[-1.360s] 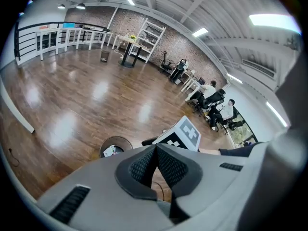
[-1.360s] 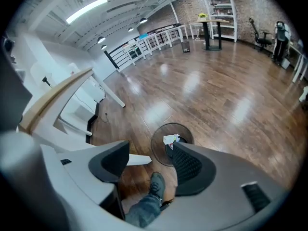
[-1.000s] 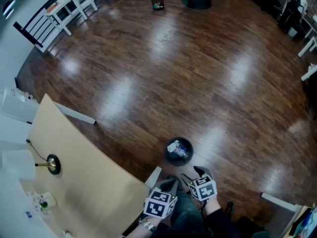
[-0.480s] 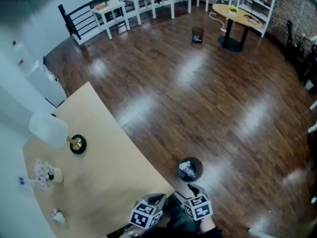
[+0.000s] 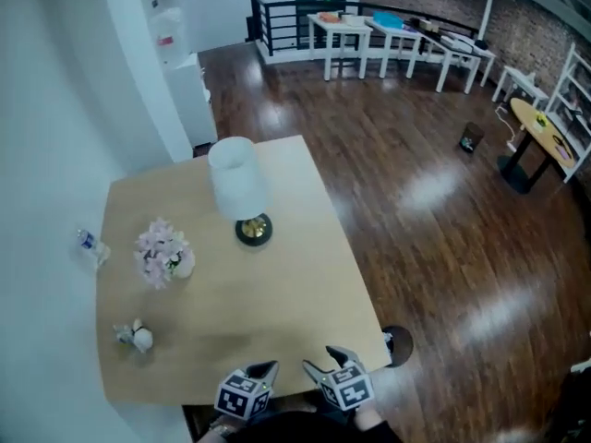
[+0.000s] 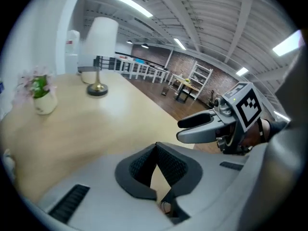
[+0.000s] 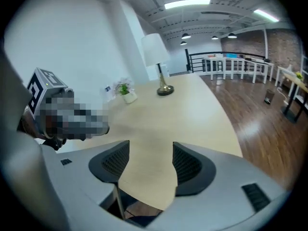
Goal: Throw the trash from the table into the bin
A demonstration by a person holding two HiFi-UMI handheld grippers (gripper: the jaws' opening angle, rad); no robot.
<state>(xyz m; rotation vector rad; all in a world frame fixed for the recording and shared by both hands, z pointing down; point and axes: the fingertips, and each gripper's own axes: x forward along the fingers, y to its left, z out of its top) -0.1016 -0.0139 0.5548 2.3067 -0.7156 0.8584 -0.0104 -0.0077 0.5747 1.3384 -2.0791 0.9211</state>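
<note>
Left gripper (image 5: 266, 370), jaws together, and right gripper (image 5: 325, 360), jaws apart and empty, swung from bin (image 5: 398, 343) to table (image 5: 277, 284). Only the head view shows the wad (image 5: 138, 337), its axis unclear.

Bright, even indoor light comes from ceiling strip lights (image 7: 187, 4), which show as white bars overhead in both gripper views. In the head view they leave pale glare patches on the dark wooden floor (image 5: 434, 187) and a dull sheen on the counter (image 5: 295, 275). Shadows on the counter are faint and soft-edged. Both gripper views are strongly fisheyed, with black corners and bent lines, and their nearest foreground is soft. The head view bows at its edges.
</note>
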